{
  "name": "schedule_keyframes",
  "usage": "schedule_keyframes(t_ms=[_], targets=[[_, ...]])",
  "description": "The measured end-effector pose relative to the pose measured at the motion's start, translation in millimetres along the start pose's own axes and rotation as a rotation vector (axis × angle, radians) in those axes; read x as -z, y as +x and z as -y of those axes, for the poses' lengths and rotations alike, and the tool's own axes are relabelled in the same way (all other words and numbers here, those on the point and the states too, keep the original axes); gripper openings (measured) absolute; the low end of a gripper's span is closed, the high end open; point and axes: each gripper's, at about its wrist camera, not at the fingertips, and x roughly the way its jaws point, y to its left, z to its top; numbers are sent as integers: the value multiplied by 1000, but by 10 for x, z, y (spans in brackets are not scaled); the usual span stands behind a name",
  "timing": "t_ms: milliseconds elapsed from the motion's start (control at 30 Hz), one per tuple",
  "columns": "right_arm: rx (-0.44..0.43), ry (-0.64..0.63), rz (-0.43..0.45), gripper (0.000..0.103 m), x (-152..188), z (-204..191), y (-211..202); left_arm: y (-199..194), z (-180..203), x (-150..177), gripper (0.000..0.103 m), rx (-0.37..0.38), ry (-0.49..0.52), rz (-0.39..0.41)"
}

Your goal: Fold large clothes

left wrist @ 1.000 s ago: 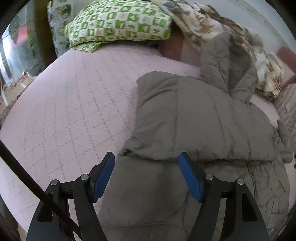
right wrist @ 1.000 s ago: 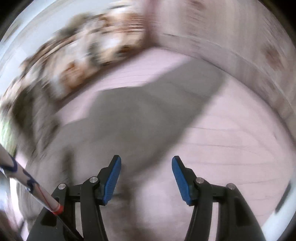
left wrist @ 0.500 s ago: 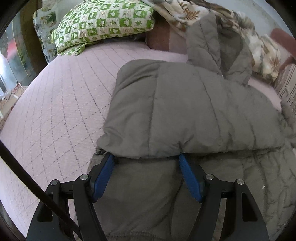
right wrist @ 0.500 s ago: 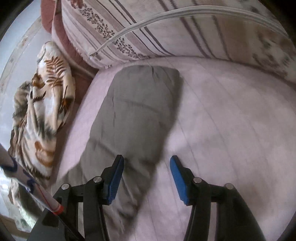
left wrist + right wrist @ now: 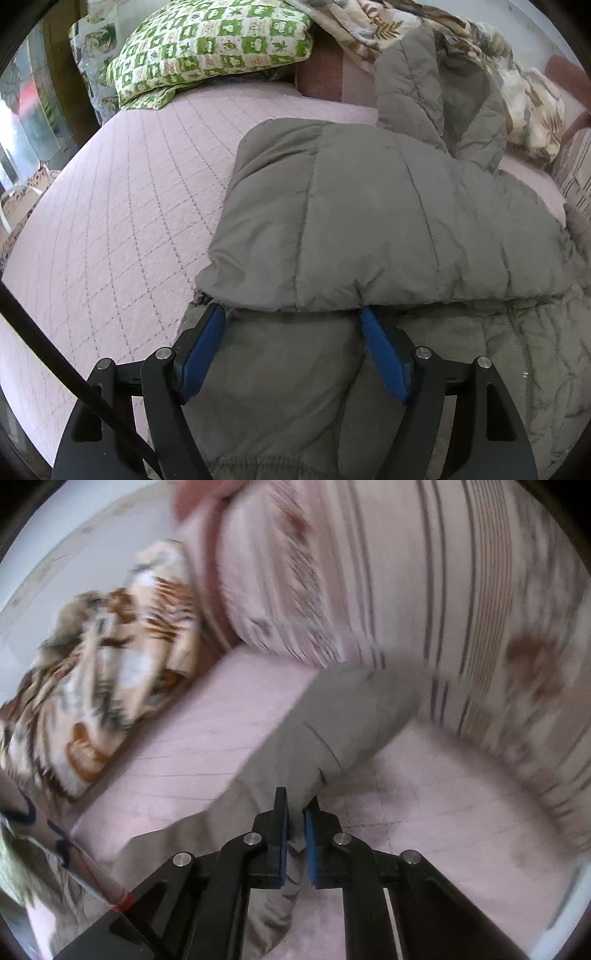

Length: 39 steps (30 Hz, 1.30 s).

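Grey jacket (image 5: 369,221) on the pink bedspread (image 5: 110,221); sleeve (image 5: 332,731) points toward 1 o'clock. Left gripper (image 5: 291,314) spread, straddling folded edge; right gripper (image 5: 294,805) clenched on sleeve.

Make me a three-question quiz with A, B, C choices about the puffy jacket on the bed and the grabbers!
1. Where is the checked pillow?
A. Beyond the grey jacket, at the bed's far end
B. On the jacket
C. On the floor

2. What colour are the gripper pads?
A. Red
B. Blue
C. Yellow

3. What is the right hand-held gripper doing?
A. Wide open
B. Pinching the jacket sleeve
C. Holding a pillow

Answers: 1 A, it lies past the jacket; 2 B, both views show blue; 3 B, fabric sits between its nearly closed jaws.
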Motion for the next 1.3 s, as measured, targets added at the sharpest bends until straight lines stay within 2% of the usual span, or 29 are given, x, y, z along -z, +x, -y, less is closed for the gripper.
schedule_keyframes(t_ms=[100, 200, 333, 467, 600, 700, 800, 900, 967, 1067, 1200, 1300], targets=[[-15, -97, 66, 9, 3, -346, -481, -144, -96, -16, 75, 26, -41, 18], [-72, -191, 104, 9, 96, -784, -879, -326, -225, -35, 75, 35, -72, 66], [-178, -321, 111, 9, 439, -1432, -1272, -507, -435, -75, 75, 41, -114, 109], [-311, -439, 47, 9, 994, -2137, -1413, -595, -696, -161, 75, 59, -184, 127], [-434, -558, -79, 9, 1752, -2814, -1303, -656, -922, -206, 75, 38, -234, 147], [-459, -622, -170, 9, 2279, -3166, -1061, -664, -1078, -230, 75, 32, -271, 150], [-437, -672, -256, 9, 2768, -3431, -747, -667, -1223, -254, 75, 22, -299, 155], [-376, -715, -286, 21, 3073, -3527, -562, -656, -1339, -270, 75, 25, -327, 151], [-368, -764, -296, 47, 3188, -3552, -586, -643, -1393, -270, 75, 37, -346, 144], [-379, -833, -244, 69, 3234, -3506, -811, -603, -1428, -258, 75, 63, -370, 126], [-397, -900, -151, 70, 3161, -3438, -1176, -554, -1351, -258, 75, 103, -365, 101], [-420, -909, -141, 70, 3128, -3551, -1218, -535, -1306, -272, 75, 101, -368, 98]])
